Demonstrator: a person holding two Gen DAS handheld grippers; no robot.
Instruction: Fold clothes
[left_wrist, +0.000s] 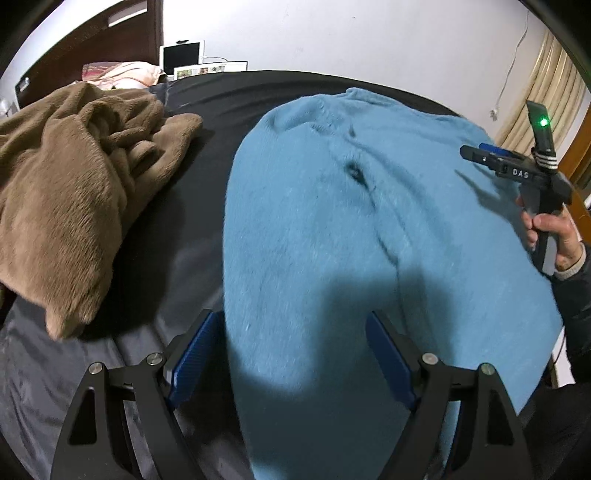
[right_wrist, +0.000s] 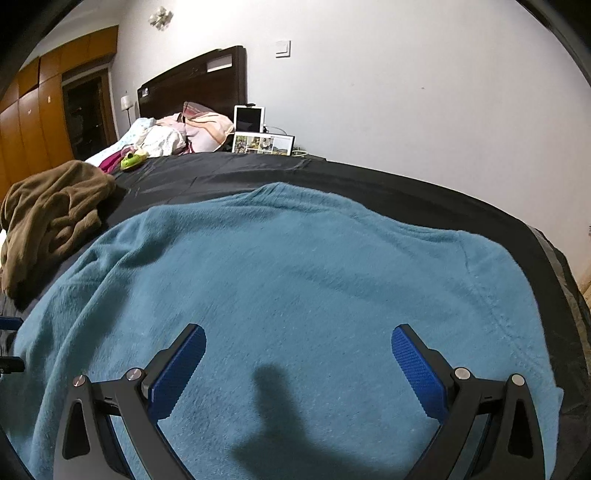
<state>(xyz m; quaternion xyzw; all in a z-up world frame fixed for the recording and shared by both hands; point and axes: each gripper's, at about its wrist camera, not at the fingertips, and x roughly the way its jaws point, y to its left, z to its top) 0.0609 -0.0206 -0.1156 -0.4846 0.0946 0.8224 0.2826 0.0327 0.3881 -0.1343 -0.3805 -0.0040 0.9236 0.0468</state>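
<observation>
Both tongs, left tongs (left_wrist: 291, 354) and right tongs (right_wrist: 298, 369), hover wide open, empty, over the blue sweater (right_wrist: 295, 266).

**Blue top spread flat, brown one heaped**

A fuzzy blue sweater (right_wrist: 288, 280) lies spread flat on the dark bedcover, its collar toward the far wall, with a few shallow creases running down its middle. To its left, well apart, sits a brown fleece garment (left_wrist: 74, 192) — crumpled in a loose heap, unfolded.
</observation>
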